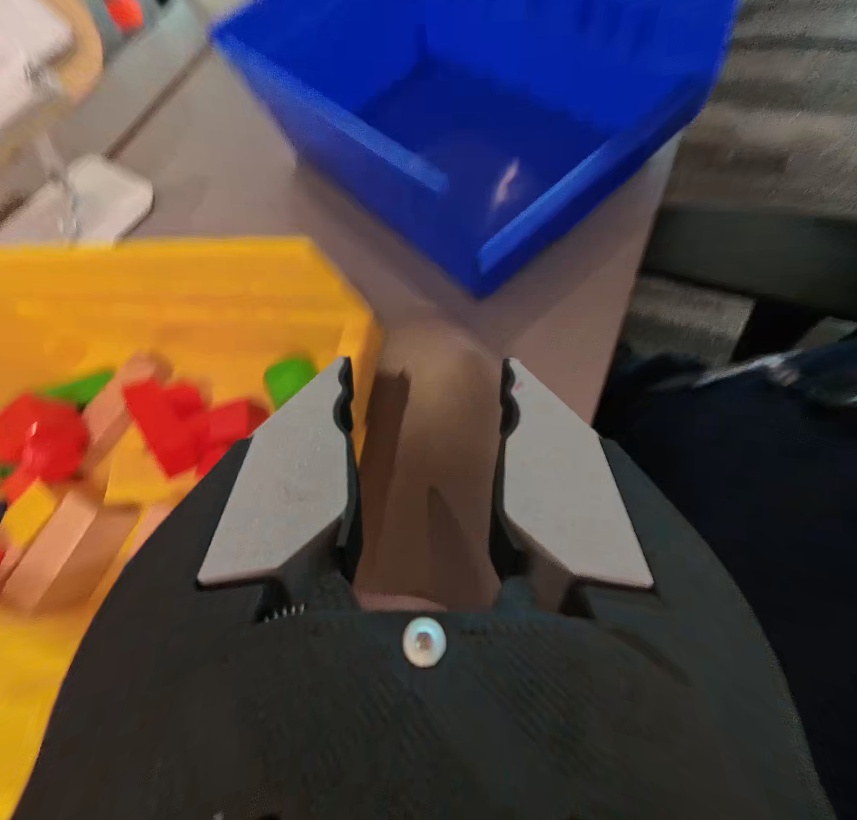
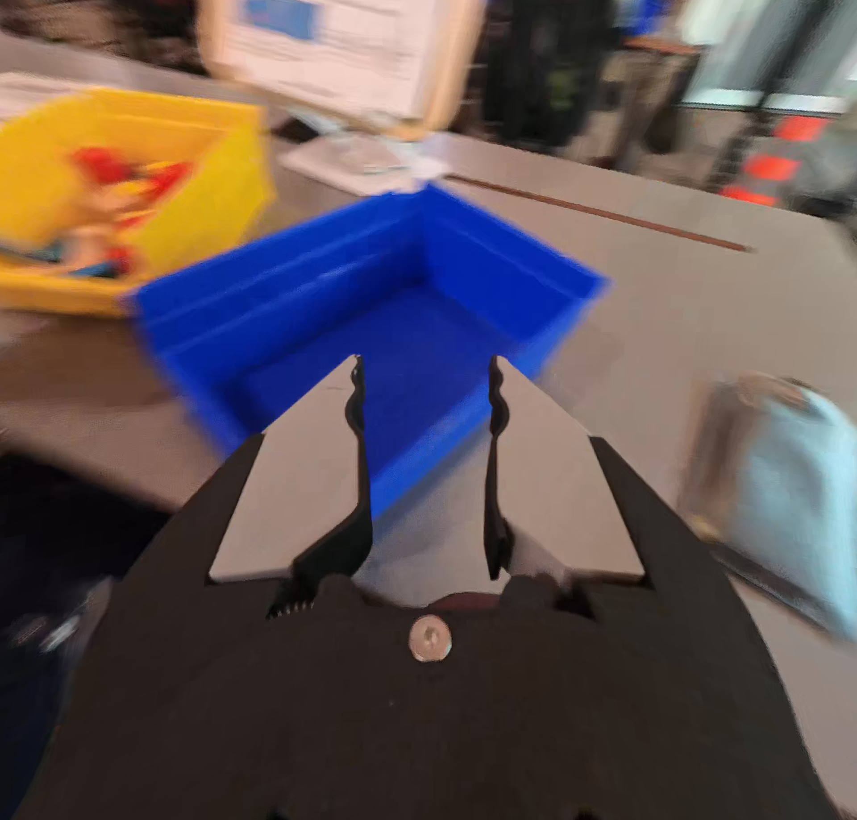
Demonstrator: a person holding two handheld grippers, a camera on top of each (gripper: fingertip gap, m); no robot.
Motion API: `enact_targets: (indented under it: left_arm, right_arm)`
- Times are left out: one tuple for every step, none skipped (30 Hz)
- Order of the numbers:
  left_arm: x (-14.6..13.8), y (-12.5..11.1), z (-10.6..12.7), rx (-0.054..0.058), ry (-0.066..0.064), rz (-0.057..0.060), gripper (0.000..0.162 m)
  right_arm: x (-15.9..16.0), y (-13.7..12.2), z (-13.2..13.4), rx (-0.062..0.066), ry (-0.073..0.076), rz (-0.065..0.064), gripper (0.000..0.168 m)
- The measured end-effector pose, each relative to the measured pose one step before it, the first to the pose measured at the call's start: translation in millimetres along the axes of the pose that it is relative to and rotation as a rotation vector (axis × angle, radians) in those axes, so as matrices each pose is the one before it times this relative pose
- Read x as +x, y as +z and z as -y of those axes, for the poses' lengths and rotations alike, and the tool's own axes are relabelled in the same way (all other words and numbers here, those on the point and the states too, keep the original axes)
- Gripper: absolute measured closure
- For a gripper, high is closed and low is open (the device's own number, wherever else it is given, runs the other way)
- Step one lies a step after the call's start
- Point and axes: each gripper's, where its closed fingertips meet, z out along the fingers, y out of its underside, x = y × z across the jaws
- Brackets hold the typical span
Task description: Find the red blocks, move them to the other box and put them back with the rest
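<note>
In the left wrist view, the left gripper [image 1: 426, 392] is hovering over the bare bench [image 1: 232, 167], its jaws standing wide apart and holding nothing. Just to its left, the yellow box [image 1: 185, 297] is holding a jumble of blocks; the red blocks [image 1: 176, 422] are lying among green, yellow and plain wooden ones. The blue box [image 1: 463, 223] is sitting farther ahead, apparently empty.

In the right wrist view, the right gripper [image 2: 426, 371] is hanging above the near corner of the blue box [image 2: 287, 297], jaws parted and empty too. The yellow box [image 2: 222, 204] is sitting beyond on the left, just beside the blue one, with red blocks [image 2: 106, 172] showing inside it.

Both views are smearing with motion, so a hasty reach risks the jaws clipping the yellow wall, or pinching a neighbouring block along with a red one in the tight pile.
</note>
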Motion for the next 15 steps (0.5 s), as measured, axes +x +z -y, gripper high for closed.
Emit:
enact_targets:
  left_arm:
    - [-13.10,-2.10,-19.69,-0.0746,-0.0100,0.0182,0.101]
    - [-12.51,0.15,-16.94,-0.0675,0.0086,0.0263,0.102]
    - [-10.71,1.89,-14.53,-0.0624,0.0190,0.0249,0.104]
    - [-7.86,2.88,-11.31,-0.0533,0.0156,0.0114,0.105]
    - [-4.73,3.42,-8.37,-0.0443,0.0111,-0.0046,0.107]
    - [-2.74,3.87,-6.58,-0.0426,0.0115,-0.0120,0.109]
    - [-2.56,3.98,-4.59,-0.0394,0.0100,-0.0048,0.112]
    - [-2.01,2.31,-0.06,-0.0175,0.0180,0.0026,0.114]
    - [-3.67,1.40,-0.84,-0.0247,0.0326,0.0195,0.116]
    - [-4.22,0.75,-0.86,-0.0292,0.0231,0.0217,0.119]
    - [-2.15,0.22,-0.41,-0.0295,0.0128,0.0030,0.123]
    - [0.22,-0.19,-0.48,-0.0292,0.0142,-0.0129,0.122]
    - [-0.03,-0.06,-0.77,-0.0307,0.0160,-0.0116,0.122]
    - [0.02,-0.14,-0.92,-0.0334,0.0202,-0.0094,0.122]
    - [-0.11,-0.03,-1.21,-0.0371,0.0248,-0.0054,0.122]
  right_arm:
    - [-39.14,1.21,-2.03,-0.0313,-0.0413,0.1341,0.115]
    - [-34.99,8.62,-5.35,-0.0530,-0.0493,0.1060,0.113]
    - [-26.85,14.39,-8.14,-0.0757,-0.0598,0.0656,0.112]
    - [-18.09,17.37,-9.39,-0.0914,-0.0660,0.0305,0.111]
    - [-10.68,18.31,-8.18,-0.0927,-0.0579,0.0110,0.111]
    - [-3.90,17.91,-6.13,-0.0866,-0.0339,-0.0012,0.111]
    - [1.43,16.30,-4.62,-0.0790,-0.0085,-0.0094,0.111]
    - [4.05,13.88,-3.69,-0.0741,-0.0005,-0.0097,0.111]
    - [4.09,11.25,-2.62,-0.0660,-0.0111,-0.0032,0.115]
    - [3.59,8.71,-1.86,-0.0580,-0.0206,0.0053,0.126]
    - [1.44,6.24,-1.21,-0.0529,-0.0198,0.0220,0.134]
    - [-1.99,3.71,0.08,-0.0412,-0.0191,0.0445,0.135]
    - [-2.65,1.95,0.11,-0.0355,-0.0222,0.0447,0.139]
    - [-1.26,1.29,-1.30,-0.0406,-0.0199,0.0286,0.142]
    - [-0.94,1.41,-2.57,-0.0456,-0.0237,0.0172,0.142]
